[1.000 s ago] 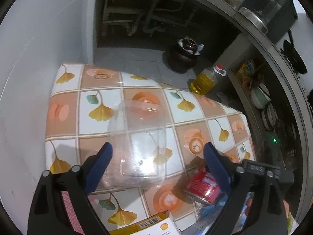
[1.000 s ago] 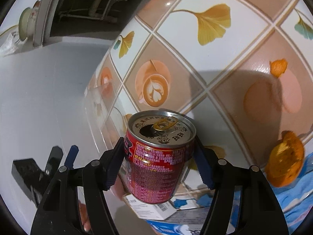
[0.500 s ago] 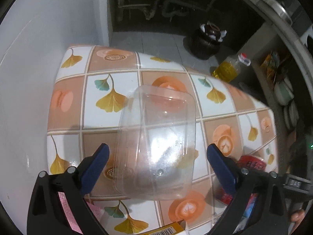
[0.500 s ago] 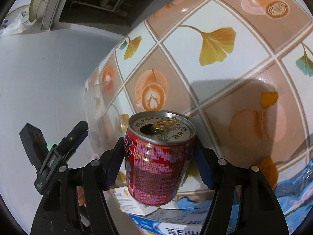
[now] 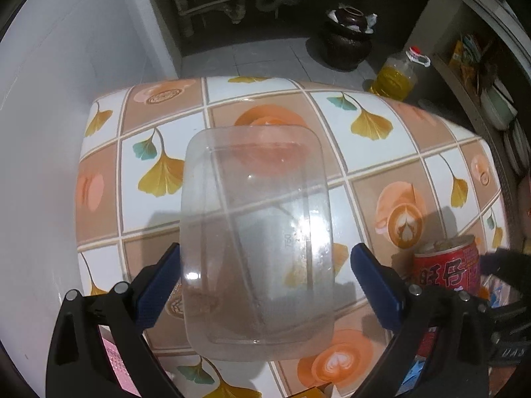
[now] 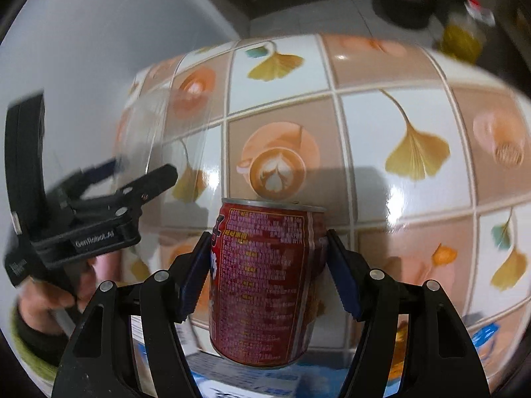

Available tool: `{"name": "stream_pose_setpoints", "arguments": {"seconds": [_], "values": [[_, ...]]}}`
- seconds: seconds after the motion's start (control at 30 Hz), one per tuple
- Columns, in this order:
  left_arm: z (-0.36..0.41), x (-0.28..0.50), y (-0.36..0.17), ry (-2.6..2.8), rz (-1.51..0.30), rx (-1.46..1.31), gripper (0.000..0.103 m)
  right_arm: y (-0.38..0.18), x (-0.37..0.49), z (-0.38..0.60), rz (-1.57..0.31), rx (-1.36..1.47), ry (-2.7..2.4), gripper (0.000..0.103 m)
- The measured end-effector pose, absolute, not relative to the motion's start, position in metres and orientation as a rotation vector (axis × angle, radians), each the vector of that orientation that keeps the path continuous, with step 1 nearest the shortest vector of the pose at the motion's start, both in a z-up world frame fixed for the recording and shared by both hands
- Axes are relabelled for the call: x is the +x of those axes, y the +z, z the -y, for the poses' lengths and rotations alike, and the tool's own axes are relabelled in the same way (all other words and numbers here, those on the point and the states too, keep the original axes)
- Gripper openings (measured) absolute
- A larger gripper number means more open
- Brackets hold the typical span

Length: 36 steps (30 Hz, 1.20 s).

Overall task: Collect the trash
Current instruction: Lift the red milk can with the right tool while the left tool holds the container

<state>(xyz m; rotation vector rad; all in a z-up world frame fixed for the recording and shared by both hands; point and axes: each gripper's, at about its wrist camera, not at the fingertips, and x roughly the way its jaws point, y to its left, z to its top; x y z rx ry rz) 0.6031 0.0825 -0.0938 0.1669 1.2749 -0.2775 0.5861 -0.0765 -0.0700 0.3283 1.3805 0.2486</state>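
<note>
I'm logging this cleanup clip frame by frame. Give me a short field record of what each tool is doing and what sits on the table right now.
right tool: shut on the red drink can, held upright off the table
left tool: open, straddling the clear plastic container, pads not yet pressing on it
container: empty, lying on the tiled tablecloth
floor beyond table: oil bottle, dark clay jar

A clear rectangular plastic container (image 5: pixel 255 242) lies empty on the patterned table (image 5: pixel 365 152); a red drink can (image 6: pixel 265 285) with printed text hangs upright above it, clamped at both sides.
</note>
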Motion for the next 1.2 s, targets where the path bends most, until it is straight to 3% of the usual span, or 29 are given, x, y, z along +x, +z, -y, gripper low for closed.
{"name": "stream_pose_setpoints", "arguments": {"seconds": [0.4, 0.67, 1.2], "values": [[-0.092, 0.612, -0.112, -0.229, -1.319, 0.131, 0.098, -0.069, 0.584, 0.058, -1.358, 0.133, 0.252, 0.07], [-0.092, 0.607, -0.112, -0.233, -1.276, 0.143, 0.097, -0.074, 0.569, 0.067, -1.359, 0.176, 0.28, 0.064], [-0.101, 0.588, -0.092, -0.248, -1.184, 0.129, 0.093, -0.062, 0.547, 0.105, -1.331, 0.314, 0.298, 0.063]]}}
